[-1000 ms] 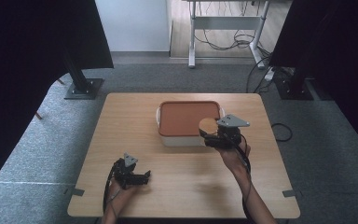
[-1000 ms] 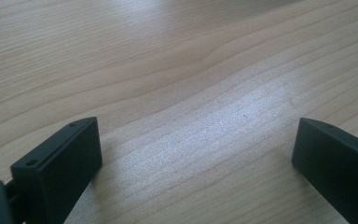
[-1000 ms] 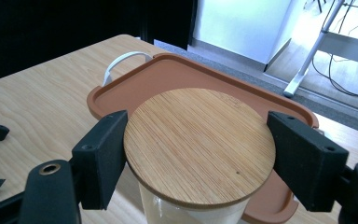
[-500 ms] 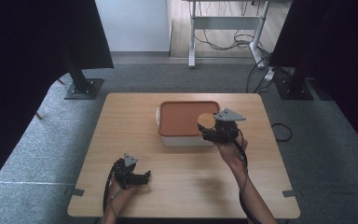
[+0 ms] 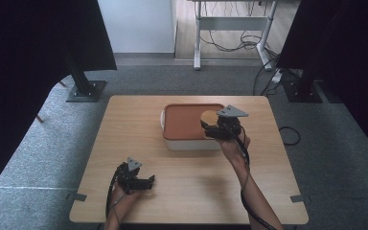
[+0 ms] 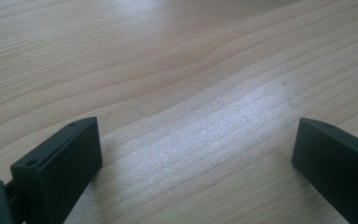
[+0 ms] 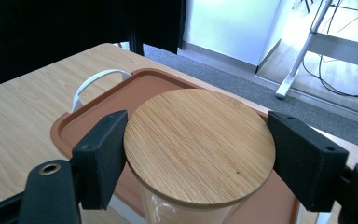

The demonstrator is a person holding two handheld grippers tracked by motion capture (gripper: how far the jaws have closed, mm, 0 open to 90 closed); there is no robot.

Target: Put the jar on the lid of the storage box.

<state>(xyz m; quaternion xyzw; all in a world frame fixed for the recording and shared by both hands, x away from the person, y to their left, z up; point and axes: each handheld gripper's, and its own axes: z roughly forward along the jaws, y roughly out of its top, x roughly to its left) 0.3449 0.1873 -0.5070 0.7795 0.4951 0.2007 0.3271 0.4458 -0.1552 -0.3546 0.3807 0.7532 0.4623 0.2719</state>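
Since the earlier frames the right gripper [image 5: 211, 125] has lifted a little and shifted toward 11 o'clock over the box; the left gripper [image 5: 146, 182] has stayed put. The right gripper's fingers [image 7: 100, 156] clamp the round bamboo lid [image 7: 199, 145] at its opposite edges, closed to the lid's width. The lid sits level on a clear jar [image 7: 156, 212], whose contents cannot be told; its long axis stands upright, top facing up. The jar hangs above the right part of the white box [image 5: 191, 143] with an orange lid [image 5: 184, 120], shut, near the desk [image 5: 124, 124] centre. The left gripper rests at 7 o'clock, fingers [image 6: 63, 163] wide apart, holding nothing.
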